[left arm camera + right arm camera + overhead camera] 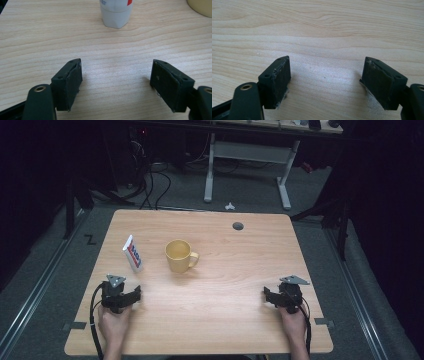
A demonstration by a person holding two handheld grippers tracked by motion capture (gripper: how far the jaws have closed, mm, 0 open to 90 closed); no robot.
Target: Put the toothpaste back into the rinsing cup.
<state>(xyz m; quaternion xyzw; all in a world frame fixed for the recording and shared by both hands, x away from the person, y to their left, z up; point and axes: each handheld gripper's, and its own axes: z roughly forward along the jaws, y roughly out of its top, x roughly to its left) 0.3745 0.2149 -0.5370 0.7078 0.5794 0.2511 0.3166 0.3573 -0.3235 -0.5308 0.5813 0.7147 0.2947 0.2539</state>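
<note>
A yellow mug [179, 255] stands upright near the middle of the wooden table [235, 320], its handle to the right. Left of it a white tube with a red and blue label [133, 253] stands on its cap; its white cap end [115, 13] appears at the top of the left gripper view, with the mug's edge [201, 6] at the top right. My left gripper [136, 293] rests near the front left, open, its jaws wide apart over bare wood [116, 82]. My right gripper [266, 295] rests at the front right, open, nothing between its jaws [325, 82].
A round grey grommet [238, 226] is set into the table near its far edge. Beyond the table stand a white desk frame [247, 167] and cables [150, 182] on a grey floor. Metal rails [40, 285] run along both sides.
</note>
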